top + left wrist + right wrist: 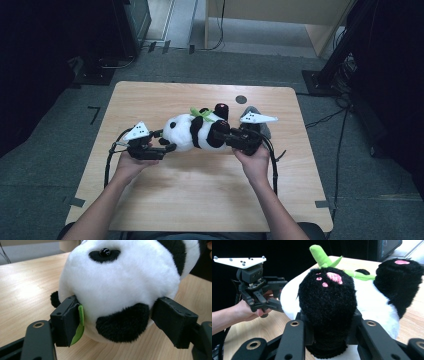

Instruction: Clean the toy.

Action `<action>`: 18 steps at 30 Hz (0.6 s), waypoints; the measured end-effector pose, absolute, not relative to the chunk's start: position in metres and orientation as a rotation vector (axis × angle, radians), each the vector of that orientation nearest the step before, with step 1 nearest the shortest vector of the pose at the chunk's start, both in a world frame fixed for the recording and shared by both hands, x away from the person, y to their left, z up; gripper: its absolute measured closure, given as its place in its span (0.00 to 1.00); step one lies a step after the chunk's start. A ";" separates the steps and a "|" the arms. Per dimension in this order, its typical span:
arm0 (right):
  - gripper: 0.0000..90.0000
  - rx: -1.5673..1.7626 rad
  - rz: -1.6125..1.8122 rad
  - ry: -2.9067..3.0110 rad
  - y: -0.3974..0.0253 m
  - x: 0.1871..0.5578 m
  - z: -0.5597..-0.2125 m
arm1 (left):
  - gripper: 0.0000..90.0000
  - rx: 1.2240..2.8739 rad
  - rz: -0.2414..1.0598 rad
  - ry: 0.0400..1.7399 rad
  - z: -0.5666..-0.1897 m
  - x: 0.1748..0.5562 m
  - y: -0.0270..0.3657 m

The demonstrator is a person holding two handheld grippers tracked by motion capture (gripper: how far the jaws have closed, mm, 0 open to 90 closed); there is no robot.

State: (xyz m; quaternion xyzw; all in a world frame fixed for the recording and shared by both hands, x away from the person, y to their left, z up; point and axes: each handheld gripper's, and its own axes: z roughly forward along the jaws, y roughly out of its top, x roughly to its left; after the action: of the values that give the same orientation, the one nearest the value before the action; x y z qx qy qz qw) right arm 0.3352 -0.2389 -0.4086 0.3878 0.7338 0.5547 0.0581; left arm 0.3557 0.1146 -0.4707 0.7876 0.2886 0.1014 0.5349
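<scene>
Two forearms come in from the near edge of the table (200, 200), each hand holding a gripper. The left gripper (167, 148) has its jaws spread around the head of the panda (192, 131); in the left gripper view both pads press the white plush at the head's sides, one beside a green leaf (79, 325), with a black ear between them. The right gripper (220, 136) is pinched on a black foot (327, 305) of the panda, whose pink paw marks face up in the right gripper view, the jaws squeezing the leg from both sides. The panda lies on its side across the middle of the table, head toward the left gripper, feet toward the right. Beyond it a grey object (256, 114) rests on the wood, and farther back a dark round mark (241, 99) sits near the far edge.
</scene>
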 end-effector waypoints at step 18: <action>0.64 1.162 1.644 2.211 -0.246 0.339 -0.414 | 0.79 1.872 0.199 0.759 -0.455 0.352 0.114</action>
State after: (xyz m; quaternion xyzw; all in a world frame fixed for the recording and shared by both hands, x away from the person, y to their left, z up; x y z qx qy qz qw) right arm 0.3391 -0.2456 -0.4136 0.3876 0.7372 0.5482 0.0758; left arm 0.3523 0.1144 -0.4549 0.7833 0.3175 0.0831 0.5279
